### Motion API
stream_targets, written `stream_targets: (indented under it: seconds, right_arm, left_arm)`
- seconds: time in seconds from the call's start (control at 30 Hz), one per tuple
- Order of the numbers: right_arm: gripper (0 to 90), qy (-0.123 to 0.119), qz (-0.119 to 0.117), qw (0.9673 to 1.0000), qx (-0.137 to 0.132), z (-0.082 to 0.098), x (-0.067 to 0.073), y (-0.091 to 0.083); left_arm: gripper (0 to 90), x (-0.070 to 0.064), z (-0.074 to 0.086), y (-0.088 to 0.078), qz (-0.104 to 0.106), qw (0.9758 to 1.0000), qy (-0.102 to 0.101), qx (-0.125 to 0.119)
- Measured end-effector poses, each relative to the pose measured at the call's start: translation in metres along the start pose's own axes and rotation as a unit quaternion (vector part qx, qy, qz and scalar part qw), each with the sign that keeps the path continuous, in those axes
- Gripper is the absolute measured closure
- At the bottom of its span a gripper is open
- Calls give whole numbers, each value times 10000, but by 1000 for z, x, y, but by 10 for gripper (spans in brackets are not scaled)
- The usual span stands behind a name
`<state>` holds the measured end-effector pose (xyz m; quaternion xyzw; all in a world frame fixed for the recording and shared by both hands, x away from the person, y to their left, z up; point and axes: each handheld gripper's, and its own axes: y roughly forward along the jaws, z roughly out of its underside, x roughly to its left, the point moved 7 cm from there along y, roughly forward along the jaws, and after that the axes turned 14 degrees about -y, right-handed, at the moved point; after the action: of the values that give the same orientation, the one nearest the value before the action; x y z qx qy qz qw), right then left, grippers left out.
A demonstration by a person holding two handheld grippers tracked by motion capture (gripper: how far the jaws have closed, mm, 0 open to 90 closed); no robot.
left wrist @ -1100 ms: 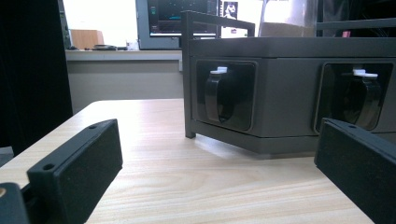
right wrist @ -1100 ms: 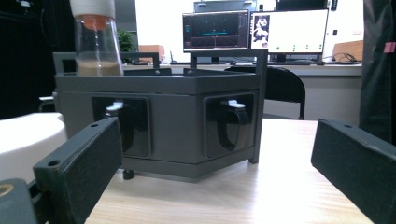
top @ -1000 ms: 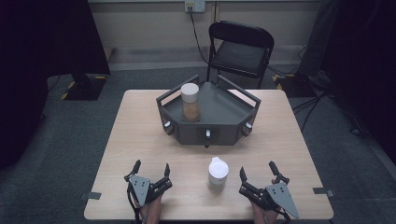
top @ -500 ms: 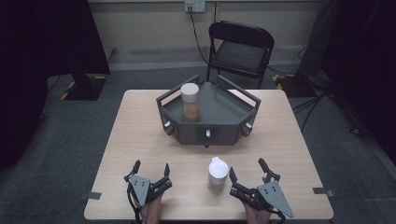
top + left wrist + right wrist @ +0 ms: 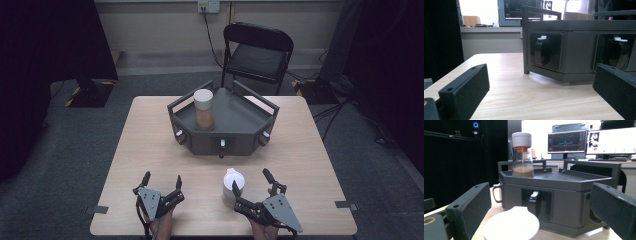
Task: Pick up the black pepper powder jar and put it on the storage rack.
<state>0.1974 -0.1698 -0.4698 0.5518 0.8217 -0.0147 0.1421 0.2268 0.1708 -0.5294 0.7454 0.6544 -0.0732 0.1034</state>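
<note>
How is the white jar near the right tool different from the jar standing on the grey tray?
The white jar stands on the bare table, between the open jaws of the right tool; the jar on the tray stands up on the grey tray, far from both tools. The white jar looks white all over; the tray jar is clear, with brown powder inside and an orange band under its pale lid. Both stand upright and capped.

Right hand-held gripper [image 5: 541, 220] with jaws spread wide, a white lid [image 5: 511, 226] low between them. Behind stands a dark grey tray [image 5: 564, 195] holding a jar [image 5: 522, 155] of brown powder.
</note>
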Motion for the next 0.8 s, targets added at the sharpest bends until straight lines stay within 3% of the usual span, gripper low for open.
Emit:
stream_targets:
  seconds: [0.43,0.8]
  right_arm:
    - [51,-90,-203,9996,191,6,11,11]
    - [106,-86,-336,9979,538,21,19,17]
  left_arm:
    - [0,0,0,0,-10,10000,2,-1]
    - [1,0,0,0,-9,10000,3,0]
